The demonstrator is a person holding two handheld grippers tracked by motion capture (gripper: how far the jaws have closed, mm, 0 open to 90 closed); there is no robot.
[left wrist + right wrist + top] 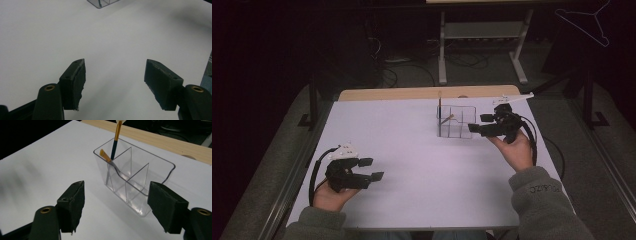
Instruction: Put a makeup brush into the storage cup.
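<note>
A clear plastic organiser (135,180), divided by thin walls into compartments, is seen standing upright at the far right of the white table (412,165), just ahead of the right gripper (479,125). Two brushes (115,141) are held in its far compartments, one upright, one leaning, handles up, presumably for easy picking. The right gripper's jaws are spread wide and empty, aimed at the organiser. The left gripper (373,169), likewise spread and empty, is held low over bare table, well apart
</note>
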